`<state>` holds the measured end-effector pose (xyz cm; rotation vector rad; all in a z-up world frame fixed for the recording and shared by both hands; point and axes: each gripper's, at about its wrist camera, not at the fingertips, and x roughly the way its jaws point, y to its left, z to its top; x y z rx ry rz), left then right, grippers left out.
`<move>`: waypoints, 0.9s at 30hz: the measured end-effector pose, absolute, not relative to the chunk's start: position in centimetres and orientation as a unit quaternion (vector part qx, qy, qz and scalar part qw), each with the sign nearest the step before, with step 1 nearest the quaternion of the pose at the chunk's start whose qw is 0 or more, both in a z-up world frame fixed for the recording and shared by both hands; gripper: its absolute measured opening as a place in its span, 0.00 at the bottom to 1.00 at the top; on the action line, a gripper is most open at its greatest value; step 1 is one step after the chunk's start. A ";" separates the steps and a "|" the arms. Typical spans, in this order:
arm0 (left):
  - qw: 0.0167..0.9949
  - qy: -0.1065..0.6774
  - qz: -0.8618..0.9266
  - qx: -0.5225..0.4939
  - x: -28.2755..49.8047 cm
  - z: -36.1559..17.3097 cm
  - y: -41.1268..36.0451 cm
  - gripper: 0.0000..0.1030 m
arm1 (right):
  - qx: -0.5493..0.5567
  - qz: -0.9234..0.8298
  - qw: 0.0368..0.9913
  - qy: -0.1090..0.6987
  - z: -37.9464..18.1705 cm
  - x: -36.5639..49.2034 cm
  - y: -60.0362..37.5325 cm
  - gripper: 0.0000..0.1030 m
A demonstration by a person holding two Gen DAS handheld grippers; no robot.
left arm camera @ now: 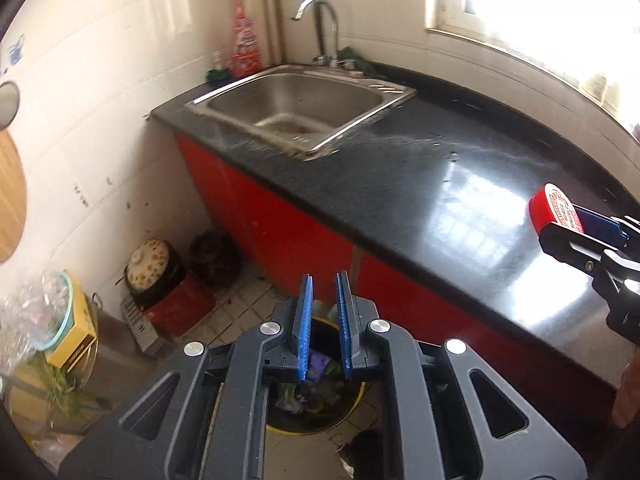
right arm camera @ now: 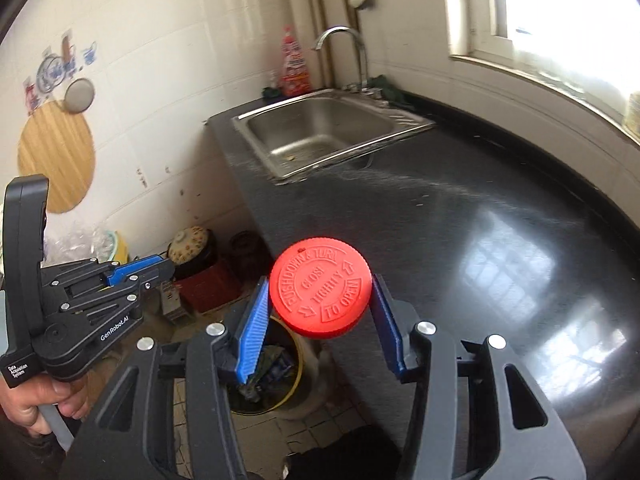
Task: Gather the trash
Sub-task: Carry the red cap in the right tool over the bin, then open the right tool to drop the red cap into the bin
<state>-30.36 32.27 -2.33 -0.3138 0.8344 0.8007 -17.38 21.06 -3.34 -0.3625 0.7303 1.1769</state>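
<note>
One red cap [right arm camera: 319, 288] sits clamped between my right gripper's [right arm camera: 318, 312] blue pads; only the right view shows its lettered top, while the left view catches just its edge [left arm camera: 554, 210]. My left gripper [left arm camera: 325, 308] is nearly closed on nothing. Below both I see one bin [right arm camera: 294, 360] holding trash. Beyond it: one counter [right arm camera: 460, 240], one sink [left arm camera: 296, 108], one faucet [left arm camera: 320, 28].

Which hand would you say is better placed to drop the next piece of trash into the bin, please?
Right: its gripper already holds the red cap just above the bin; the left gripper is shut and empty.
</note>
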 end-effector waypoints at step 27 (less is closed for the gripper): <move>0.752 0.462 0.367 -0.293 -37.8 -21.8 38.5 0.11 | -0.285 0.553 0.624 0.472 -22.9 -25.1 35.0 0.48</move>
